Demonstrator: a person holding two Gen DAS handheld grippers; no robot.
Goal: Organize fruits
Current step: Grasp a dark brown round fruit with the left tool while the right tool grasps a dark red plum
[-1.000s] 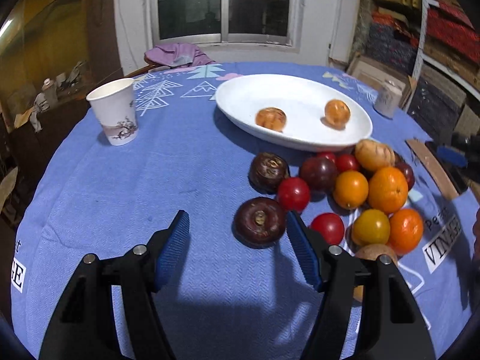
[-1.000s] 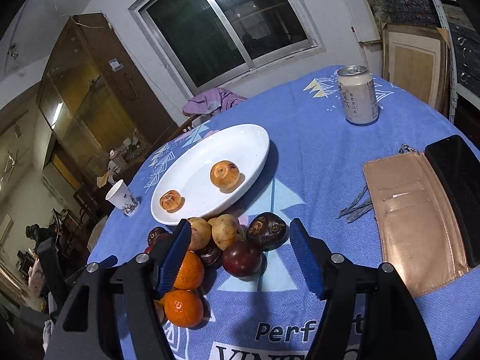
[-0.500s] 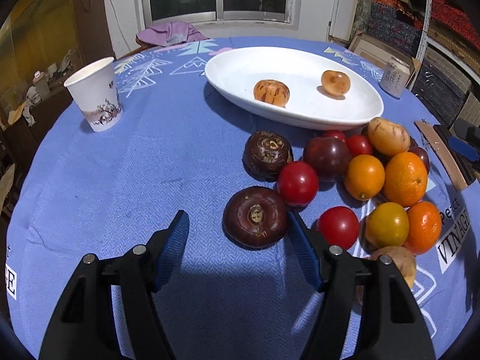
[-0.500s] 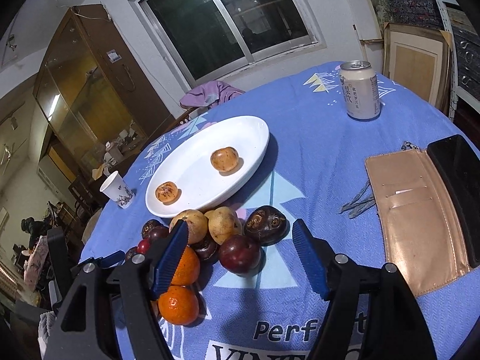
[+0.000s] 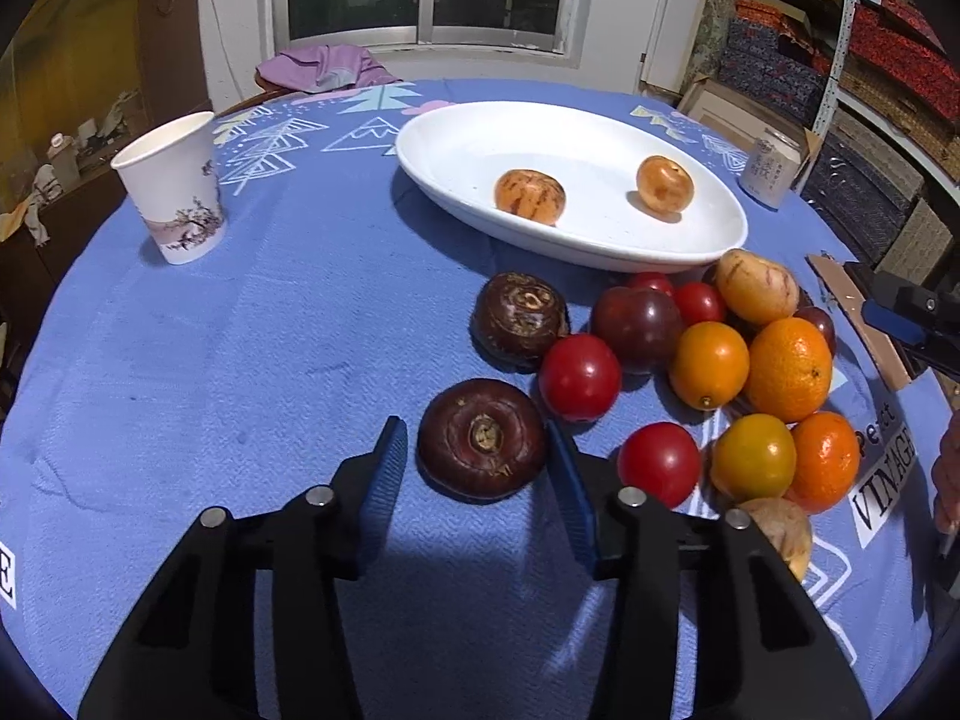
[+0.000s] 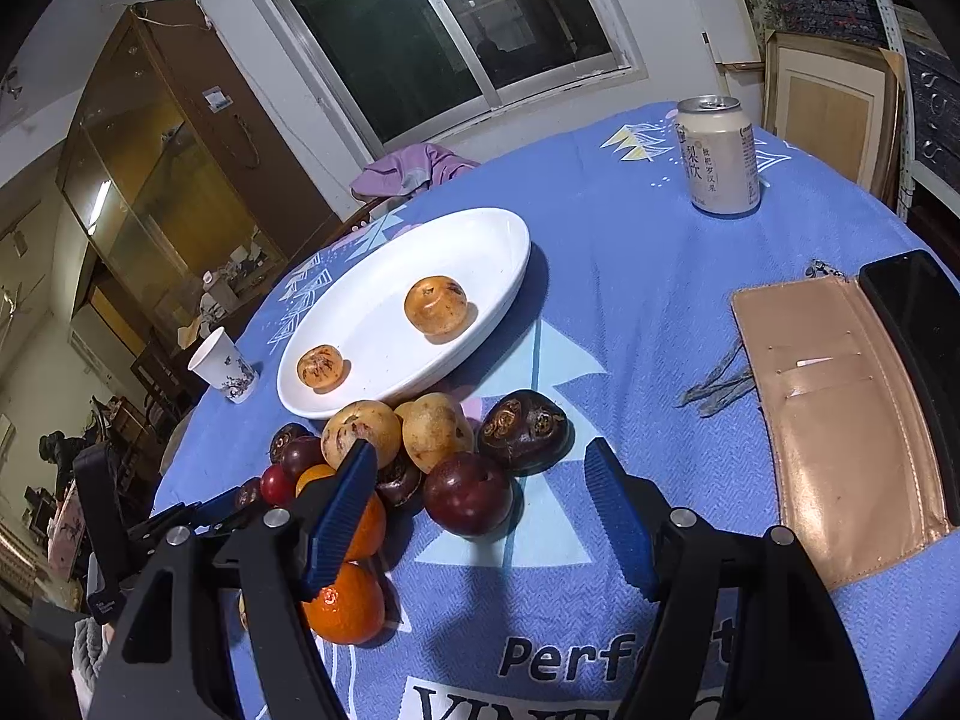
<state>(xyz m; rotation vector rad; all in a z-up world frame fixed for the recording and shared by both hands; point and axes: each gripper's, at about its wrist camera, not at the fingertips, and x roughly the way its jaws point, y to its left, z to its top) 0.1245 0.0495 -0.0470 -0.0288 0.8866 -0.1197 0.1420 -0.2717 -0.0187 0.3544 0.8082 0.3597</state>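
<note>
A dark brown round fruit (image 5: 480, 441) lies on the blue cloth between the fingers of my left gripper (image 5: 475, 429), whose jaws are closing. The right pad is at its side and a thin gap shows at the left pad. A pile of red tomatoes (image 5: 579, 377), oranges (image 5: 787, 369), plums and tan fruits sits just right of it. The white oval plate (image 5: 600, 243) behind holds two orange-brown fruits (image 5: 529, 195). My right gripper (image 6: 480, 462) hovers open over the pile's other side, with a dark red plum (image 6: 469, 493) ahead between its fingers, untouched.
A paper cup (image 5: 174, 189) stands at the left, a drink can (image 6: 717, 156) at the far right. A tan wallet (image 6: 840, 426) and a black phone (image 6: 918, 324) lie on the right, with keys beside them. The cloth (image 5: 240, 360) left of the fruit pile is bare.
The left gripper came forward and down around the dark brown fruit, and its jaws narrowed onto it. The right gripper barely moved.
</note>
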